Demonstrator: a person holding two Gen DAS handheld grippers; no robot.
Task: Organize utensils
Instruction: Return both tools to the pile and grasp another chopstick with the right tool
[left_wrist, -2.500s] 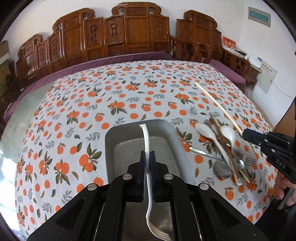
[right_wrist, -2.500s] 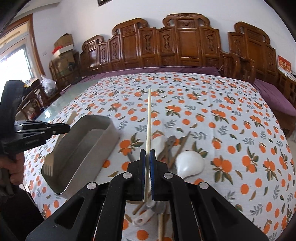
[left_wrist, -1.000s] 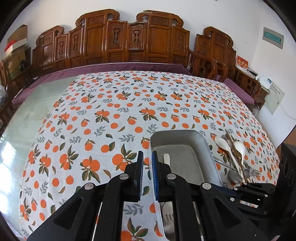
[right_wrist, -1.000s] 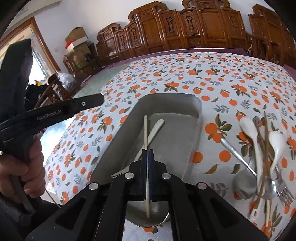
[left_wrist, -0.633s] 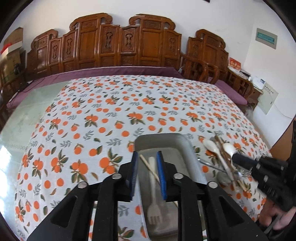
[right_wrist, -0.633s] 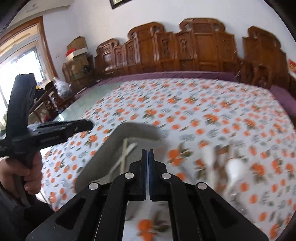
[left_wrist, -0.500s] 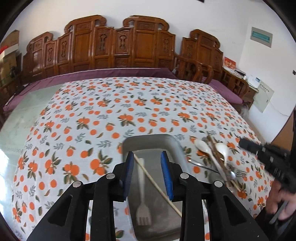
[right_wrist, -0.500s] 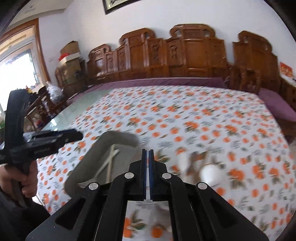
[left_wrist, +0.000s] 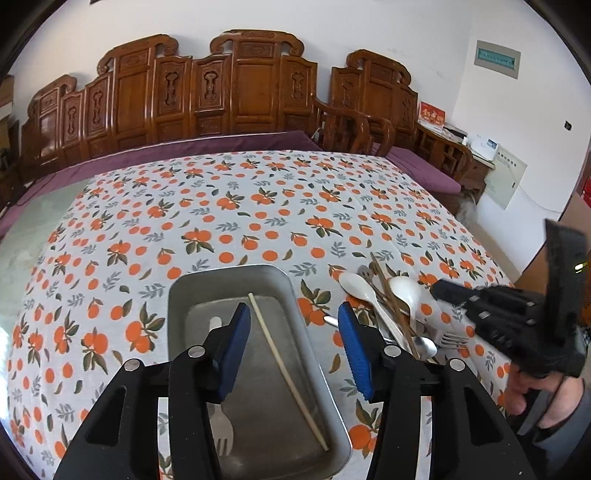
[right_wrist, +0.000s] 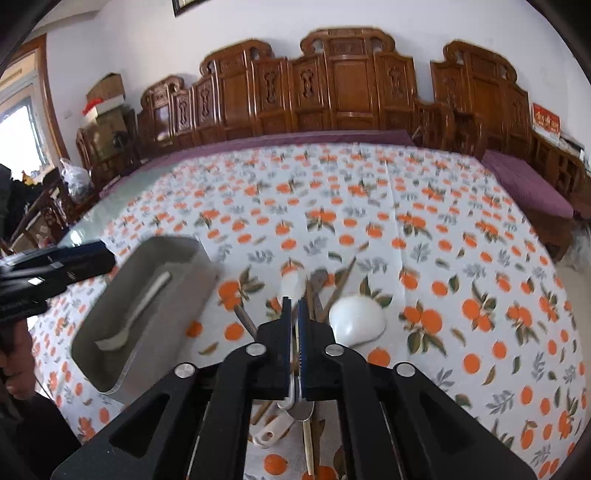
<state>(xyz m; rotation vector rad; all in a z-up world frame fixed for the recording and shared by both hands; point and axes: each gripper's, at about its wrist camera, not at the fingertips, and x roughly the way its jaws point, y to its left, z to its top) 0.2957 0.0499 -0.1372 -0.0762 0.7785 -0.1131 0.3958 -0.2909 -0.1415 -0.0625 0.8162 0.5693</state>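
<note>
Over the metal tray (left_wrist: 236, 284), your left tongs (left_wrist: 291, 343) are opening, empty. Your right tongs (right_wrist: 294, 332), barely parted and opening, hover above the utensil pile (right_wrist: 332, 291).

Wrist cams, downtilted; shared tray (left_wrist: 236, 275)

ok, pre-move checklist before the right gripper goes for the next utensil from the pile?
1. Left gripper empty: ok, jaws opening, nothing between them.
2. Right gripper empty: ok, jaws just starting to open, not gripping anything.
3. Right gripper over the utensil pile: ok.
4. Earlier items in the metal tray: ok, pale chopstick and fork lie inside.
5. Single utensil isolated for the grasp: not ok, spoons and chopsticks overlap.
6. Which utensil sits under the fingertips: cannot tell.
</note>
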